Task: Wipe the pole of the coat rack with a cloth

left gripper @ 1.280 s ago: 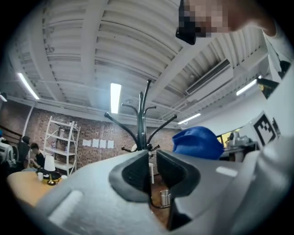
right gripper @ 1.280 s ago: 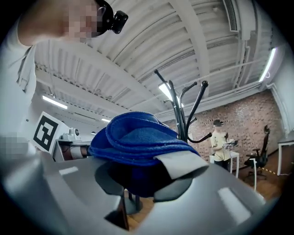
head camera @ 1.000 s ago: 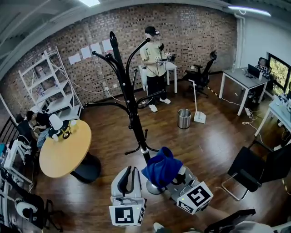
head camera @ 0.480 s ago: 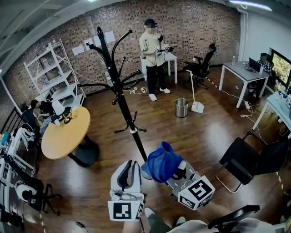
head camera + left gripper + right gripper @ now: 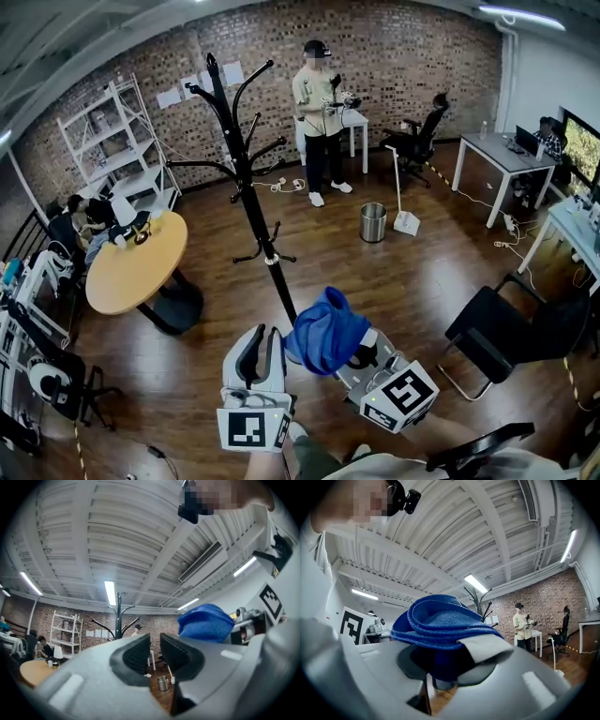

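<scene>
The right gripper (image 5: 445, 665) has its jaws closed on a bunched blue cloth (image 5: 440, 620), which spills in folds over the jaw tips. The left gripper (image 5: 155, 652) holds nothing: its jaws stand a narrow gap apart, with only the room showing between them. In the head view the cloth sits low in front of the coat rack pole (image 5: 251, 202), whose foot vanishes behind it, so whether cloth and pole touch cannot be told. To wipe well, the person would likely press a broad fold flat against the black pole and draw it along the shaft. The empty left gripper could steady the rack, which looks prone to tipping. The hooks branching off higher up will interrupt any long stroke. The rack stands on a dark wood floor (image 5: 394, 281), with a round table (image 5: 131, 267) to its left, a metal bin (image 5: 373, 223) beyond, and a brick wall (image 5: 403, 56) behind a standing person (image 5: 319, 122).
</scene>
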The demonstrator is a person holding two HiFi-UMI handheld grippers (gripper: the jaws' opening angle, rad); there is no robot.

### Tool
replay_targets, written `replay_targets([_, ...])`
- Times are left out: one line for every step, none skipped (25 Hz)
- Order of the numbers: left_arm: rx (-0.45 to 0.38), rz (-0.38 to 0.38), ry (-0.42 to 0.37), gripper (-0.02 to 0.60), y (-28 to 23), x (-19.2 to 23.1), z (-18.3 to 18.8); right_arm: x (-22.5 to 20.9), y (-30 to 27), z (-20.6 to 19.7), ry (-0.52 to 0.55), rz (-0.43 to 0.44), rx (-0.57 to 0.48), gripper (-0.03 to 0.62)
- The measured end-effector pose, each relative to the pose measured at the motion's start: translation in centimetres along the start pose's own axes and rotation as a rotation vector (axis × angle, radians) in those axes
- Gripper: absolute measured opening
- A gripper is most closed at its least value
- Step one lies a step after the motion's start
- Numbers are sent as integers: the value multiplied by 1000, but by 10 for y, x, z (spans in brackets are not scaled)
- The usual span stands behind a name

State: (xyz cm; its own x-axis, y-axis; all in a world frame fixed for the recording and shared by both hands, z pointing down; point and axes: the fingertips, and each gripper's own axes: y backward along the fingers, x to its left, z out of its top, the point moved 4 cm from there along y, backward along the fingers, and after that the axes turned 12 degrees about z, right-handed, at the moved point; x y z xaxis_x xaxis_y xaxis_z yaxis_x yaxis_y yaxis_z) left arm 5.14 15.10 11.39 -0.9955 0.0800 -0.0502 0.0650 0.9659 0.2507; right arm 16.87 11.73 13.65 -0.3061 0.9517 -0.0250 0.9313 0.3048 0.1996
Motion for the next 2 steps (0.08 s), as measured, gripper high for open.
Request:
replay_targets([3, 4, 1, 63, 1, 0, 0, 0, 1, 0, -4, 1, -2, 101])
replay_targets([5, 8, 2, 74, 2, 0, -1, 0, 1, 0, -8, 1, -3, 101])
